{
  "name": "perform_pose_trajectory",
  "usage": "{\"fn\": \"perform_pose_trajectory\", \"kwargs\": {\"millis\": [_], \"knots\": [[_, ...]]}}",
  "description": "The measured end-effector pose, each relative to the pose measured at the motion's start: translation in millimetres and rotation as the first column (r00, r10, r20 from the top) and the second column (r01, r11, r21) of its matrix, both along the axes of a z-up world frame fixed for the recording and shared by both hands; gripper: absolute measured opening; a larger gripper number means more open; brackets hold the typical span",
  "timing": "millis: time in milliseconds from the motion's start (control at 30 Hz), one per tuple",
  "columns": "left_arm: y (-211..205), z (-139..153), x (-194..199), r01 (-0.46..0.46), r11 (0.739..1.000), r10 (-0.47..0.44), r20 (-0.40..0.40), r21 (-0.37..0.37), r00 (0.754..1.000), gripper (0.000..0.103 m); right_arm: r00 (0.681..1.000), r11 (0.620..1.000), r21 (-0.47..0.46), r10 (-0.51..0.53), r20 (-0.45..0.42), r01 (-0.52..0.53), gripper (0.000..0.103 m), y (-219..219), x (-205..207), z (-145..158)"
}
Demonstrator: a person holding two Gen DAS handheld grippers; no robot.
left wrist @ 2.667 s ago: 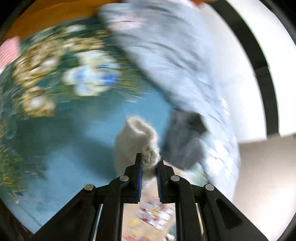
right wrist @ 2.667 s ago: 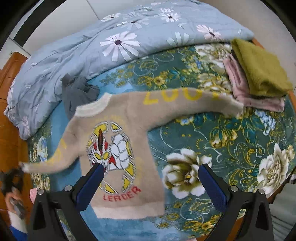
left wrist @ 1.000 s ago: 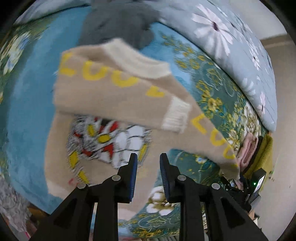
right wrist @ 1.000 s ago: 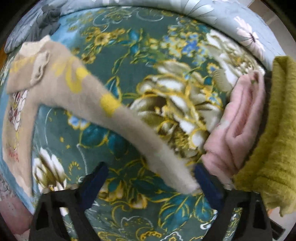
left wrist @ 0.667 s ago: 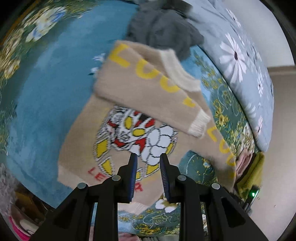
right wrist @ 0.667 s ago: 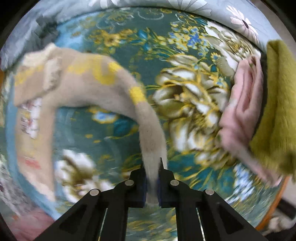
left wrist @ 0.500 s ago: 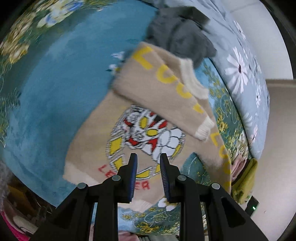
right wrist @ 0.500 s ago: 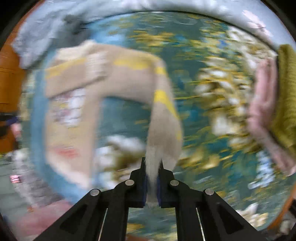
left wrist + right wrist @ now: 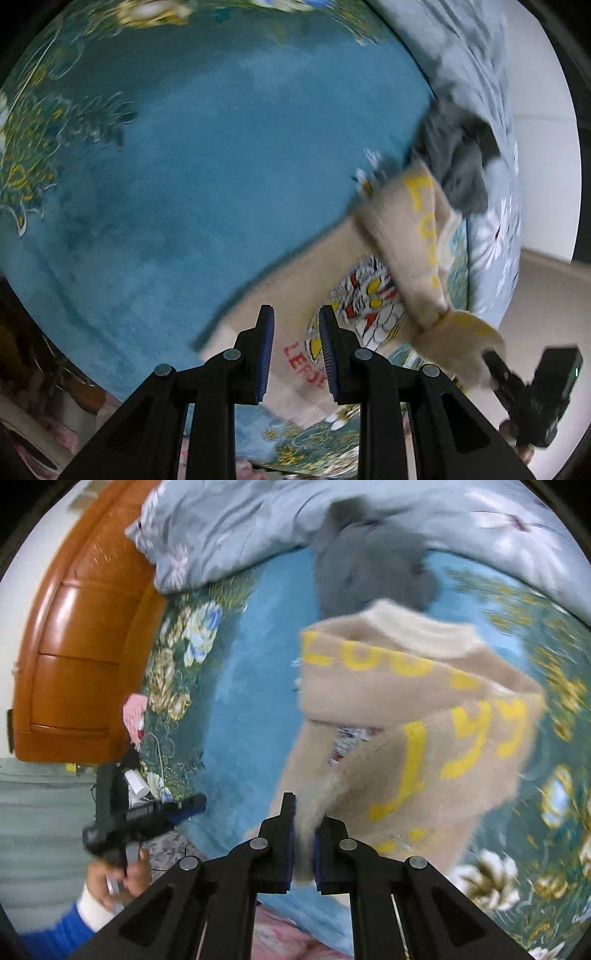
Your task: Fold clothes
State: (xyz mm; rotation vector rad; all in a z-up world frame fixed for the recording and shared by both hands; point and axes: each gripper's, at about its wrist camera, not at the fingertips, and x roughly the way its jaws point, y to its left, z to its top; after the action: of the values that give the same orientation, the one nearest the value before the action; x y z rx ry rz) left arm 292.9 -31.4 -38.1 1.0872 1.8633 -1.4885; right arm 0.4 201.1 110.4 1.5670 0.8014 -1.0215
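Note:
A beige sweater (image 9: 399, 701) with yellow letters and a cartoon print lies on the blue floral bedspread (image 9: 243, 709). One sleeve lies folded across its chest. My right gripper (image 9: 303, 830) is shut on the cuff of the other sleeve and holds it over the sweater's body. In the left wrist view the sweater (image 9: 373, 295) sits at the lower right, and the right gripper (image 9: 495, 365) shows at the edge holding the sleeve end. My left gripper (image 9: 295, 350) is slightly open and empty, hovering above the sweater's hem.
A crumpled grey garment (image 9: 369, 561) lies beyond the sweater's collar. A light blue flowered quilt (image 9: 229, 528) is bunched at the back. A wooden headboard (image 9: 77, 657) stands at the left. The bed edge runs along the bottom of both views.
The right gripper closed on the far sleeve's cuff and carried it back over the sweater's body. The left gripper released the first sleeve across the chest and pulled back toward the hem.

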Motion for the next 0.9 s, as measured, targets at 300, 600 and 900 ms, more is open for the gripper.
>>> {"fn": "perform_pose_trajectory", "kwargs": {"millis": [300, 600, 900], "knots": [[-25, -37, 40, -0.128, 0.989, 0.129, 0.0, 0.067, 0.992, 0.031, 0.988, 0.978, 0.201, -0.031, -0.149, 0.061, 0.009, -89, 48, -81], [-31, -55, 14, -0.019, 0.996, 0.018, 0.008, 0.082, 1.0, 0.04, 0.998, 0.998, 0.06, 0.0, -0.056, 0.003, 0.059, -111, 54, -72], [0, -61, -45, 0.286, 0.958, -0.287, 0.058, 0.024, 0.956, 0.041, 0.951, 0.948, -0.089, -0.308, -0.019, 0.305, 0.061, -16, -34, -42]]}}
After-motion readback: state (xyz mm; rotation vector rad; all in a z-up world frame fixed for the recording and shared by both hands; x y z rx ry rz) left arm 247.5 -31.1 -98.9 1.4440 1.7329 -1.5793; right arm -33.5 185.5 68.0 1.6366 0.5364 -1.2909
